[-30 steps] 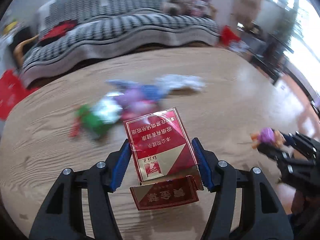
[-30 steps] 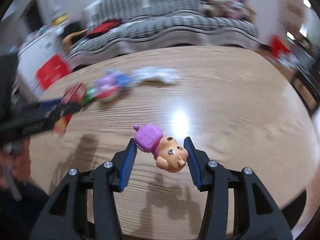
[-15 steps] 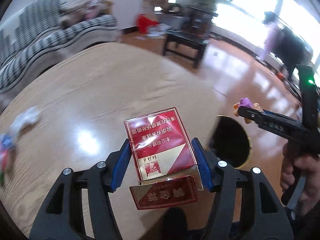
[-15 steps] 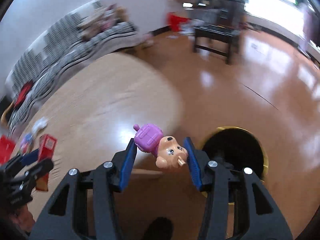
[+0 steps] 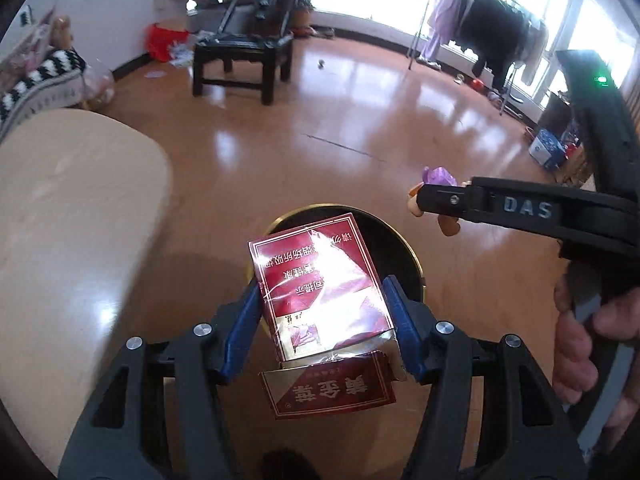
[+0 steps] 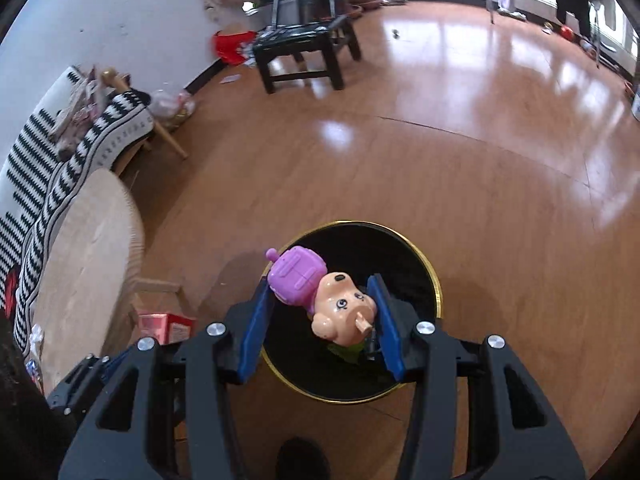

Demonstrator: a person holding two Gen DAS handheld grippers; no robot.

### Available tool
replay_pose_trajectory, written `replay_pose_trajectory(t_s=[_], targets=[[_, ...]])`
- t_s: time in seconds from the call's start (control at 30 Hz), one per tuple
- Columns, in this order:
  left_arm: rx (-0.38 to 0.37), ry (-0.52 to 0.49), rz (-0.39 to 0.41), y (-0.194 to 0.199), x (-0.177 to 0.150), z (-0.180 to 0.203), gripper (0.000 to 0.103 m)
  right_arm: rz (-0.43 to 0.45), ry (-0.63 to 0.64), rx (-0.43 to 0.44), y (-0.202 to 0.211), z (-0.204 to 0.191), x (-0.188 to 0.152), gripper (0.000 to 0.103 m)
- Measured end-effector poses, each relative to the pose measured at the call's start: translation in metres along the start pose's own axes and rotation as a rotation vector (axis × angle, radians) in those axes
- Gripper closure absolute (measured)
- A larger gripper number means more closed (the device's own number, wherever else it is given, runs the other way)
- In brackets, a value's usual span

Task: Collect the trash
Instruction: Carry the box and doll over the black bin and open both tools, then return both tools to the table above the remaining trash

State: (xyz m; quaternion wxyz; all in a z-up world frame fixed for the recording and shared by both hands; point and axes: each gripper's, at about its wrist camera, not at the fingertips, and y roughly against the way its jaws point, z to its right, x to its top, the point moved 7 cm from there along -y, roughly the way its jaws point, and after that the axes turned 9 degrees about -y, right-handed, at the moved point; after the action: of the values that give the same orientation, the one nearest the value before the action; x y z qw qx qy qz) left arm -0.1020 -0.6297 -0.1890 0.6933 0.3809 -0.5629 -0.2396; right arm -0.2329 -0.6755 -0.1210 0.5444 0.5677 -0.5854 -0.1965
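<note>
Gleaming red cigarette pack [image 5: 320, 292], lid flipped open, wrapper crinkled.

We see a dark wooden chair [image 6: 304, 50] on the glossy floor [image 6: 460, 152], a striped sofa [image 6: 60, 160], and a clothes rack [image 5: 480, 24] near the windows.

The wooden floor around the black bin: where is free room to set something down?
Bare glossy wooden floor lies between the black gold-rimmed round bin and the dark wooden chair. It is crowded at the red bag by the wall and under the clothes rack.
</note>
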Motion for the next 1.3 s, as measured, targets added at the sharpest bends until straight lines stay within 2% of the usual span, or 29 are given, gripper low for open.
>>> replay_pose_trajectory(t_s=[0.2,0.43,0.5,0.57,0.77,0.93,1.1,1.3], targets=[[-0.012,-0.006,-0.039,-0.033,0.002,0.000,0.043,-0.012,-0.021,-0.008,-0.009,0.011,0.003,0.054],[-0.014,0.004,-0.054,-0.047,0.000,0.000,0.043,-0.007,-0.011,0.003,-0.008,0.012,0.002,0.054],[-0.006,-0.004,-0.061,-0.051,0.002,-0.002,0.037,0.002,-0.007,0.002,-0.006,0.011,0.002,0.052],[-0.004,-0.001,-0.056,-0.049,0.003,-0.004,0.024,0.013,-0.008,0.002,-0.005,0.011,0.004,0.038],[0.001,-0.009,-0.029,-0.036,0.007,-0.006,0.020,0.031,-0.016,0.018,0.002,0.005,0.007,0.038],[0.000,-0.014,0.008,-0.011,0.013,-0.005,0.020,0.049,0.003,0.035,0.013,-0.010,0.006,0.035],[0.013,-0.015,0.055,0.031,0.013,-0.016,0.018,0.057,0.036,0.065,0.024,-0.032,-0.003,0.032],[0.111,0.012,0.104,0.100,0.001,-0.061,0.015,0.057,0.086,0.115,0.035,-0.075,-0.015,0.030]])
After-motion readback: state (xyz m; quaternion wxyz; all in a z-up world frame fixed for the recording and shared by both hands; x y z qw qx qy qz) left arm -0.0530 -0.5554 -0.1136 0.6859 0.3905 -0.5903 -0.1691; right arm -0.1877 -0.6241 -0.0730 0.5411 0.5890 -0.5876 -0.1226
